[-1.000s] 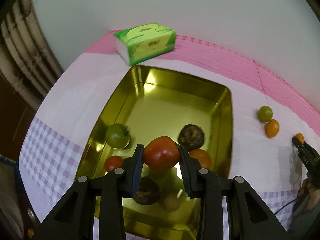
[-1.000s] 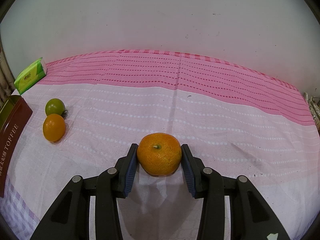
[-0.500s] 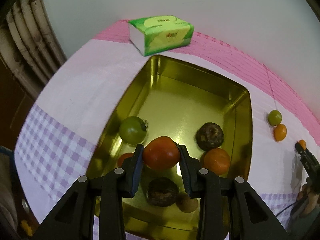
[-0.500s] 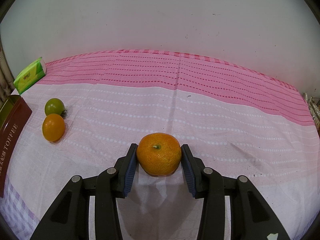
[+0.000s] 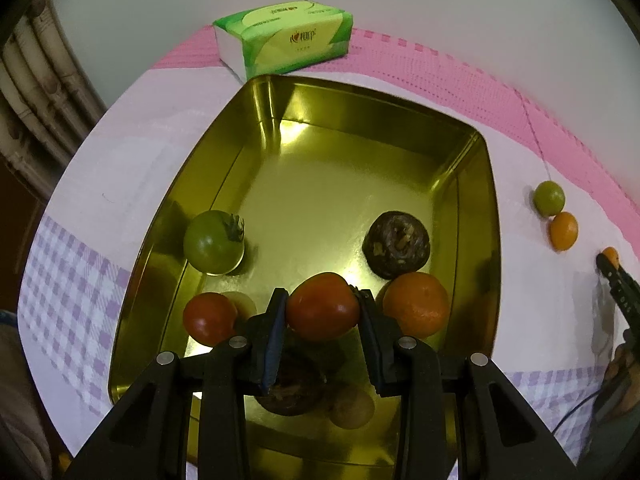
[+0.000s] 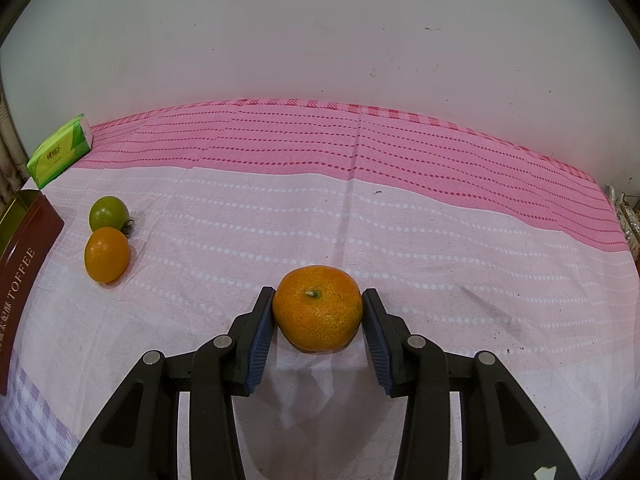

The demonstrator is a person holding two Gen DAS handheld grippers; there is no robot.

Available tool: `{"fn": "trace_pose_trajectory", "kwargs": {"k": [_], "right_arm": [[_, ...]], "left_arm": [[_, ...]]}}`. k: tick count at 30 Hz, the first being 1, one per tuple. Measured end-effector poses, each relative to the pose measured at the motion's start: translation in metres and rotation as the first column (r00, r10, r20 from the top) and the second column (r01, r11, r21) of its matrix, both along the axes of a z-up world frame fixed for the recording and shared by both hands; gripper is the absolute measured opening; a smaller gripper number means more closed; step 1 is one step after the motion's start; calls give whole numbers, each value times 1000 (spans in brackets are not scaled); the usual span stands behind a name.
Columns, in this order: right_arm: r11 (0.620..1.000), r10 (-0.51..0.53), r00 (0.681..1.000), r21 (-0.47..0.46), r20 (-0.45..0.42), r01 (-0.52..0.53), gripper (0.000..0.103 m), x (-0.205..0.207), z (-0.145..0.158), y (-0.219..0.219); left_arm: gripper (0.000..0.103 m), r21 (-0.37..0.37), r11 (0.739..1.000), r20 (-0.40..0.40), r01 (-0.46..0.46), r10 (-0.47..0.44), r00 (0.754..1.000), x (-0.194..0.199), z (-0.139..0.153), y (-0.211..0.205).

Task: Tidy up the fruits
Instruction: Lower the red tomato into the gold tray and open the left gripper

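My left gripper [image 5: 322, 316] is shut on a red tomato [image 5: 323, 306], held just above the floor of a gold tin [image 5: 360, 128]. Inside the tin lie a green tomato [image 5: 214, 242], a second red tomato [image 5: 210, 318], an orange [image 5: 416, 304], a dark brown fruit [image 5: 398, 244] and more fruit partly hidden under my fingers. My right gripper [image 6: 318, 312] is shut on an orange mandarin [image 6: 318, 308] that rests on the cloth. A green tomato [image 6: 109, 213] and a small orange [image 6: 107, 255] lie together on the cloth to its left.
A green tissue pack [image 5: 286, 36] sits behind the tin by the wall. The tin's brown outer side [image 6: 24, 264] reads TOFFEE at the left of the right wrist view. A pink and white cloth [image 6: 400, 220] covers the table. The right gripper's tip [image 5: 614, 280] shows at the far right.
My left gripper has sunk toward the tin with the red tomato, so the tin and its fruit look larger. The right gripper and the mandarin have stayed still.
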State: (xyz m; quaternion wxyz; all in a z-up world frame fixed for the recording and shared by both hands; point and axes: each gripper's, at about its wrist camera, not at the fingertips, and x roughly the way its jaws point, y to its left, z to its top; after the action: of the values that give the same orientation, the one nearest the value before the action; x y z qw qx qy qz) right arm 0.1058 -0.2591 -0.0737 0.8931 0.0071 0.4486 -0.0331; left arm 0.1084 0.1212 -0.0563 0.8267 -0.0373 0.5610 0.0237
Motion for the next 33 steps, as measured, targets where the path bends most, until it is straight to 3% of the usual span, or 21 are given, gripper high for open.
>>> {"fn": "trace_pose_trajectory", "kwargs": {"k": [14, 18, 33], "right_arm": [[1000, -1, 1000, -4, 0, 1, 41, 0, 0, 0], [1000, -2, 1000, -6, -1, 2, 42, 1, -1, -1], [1000, -1, 1000, -5, 0, 1, 42, 2, -2, -1]], "left_arm": [[37, 11, 1000, -46, -10, 11, 999, -2, -12, 4], [42, 3, 1000, -48, -3, 3, 999, -2, -11, 2], [55, 50, 999, 70, 2, -6, 998, -29, 35, 15]]}}
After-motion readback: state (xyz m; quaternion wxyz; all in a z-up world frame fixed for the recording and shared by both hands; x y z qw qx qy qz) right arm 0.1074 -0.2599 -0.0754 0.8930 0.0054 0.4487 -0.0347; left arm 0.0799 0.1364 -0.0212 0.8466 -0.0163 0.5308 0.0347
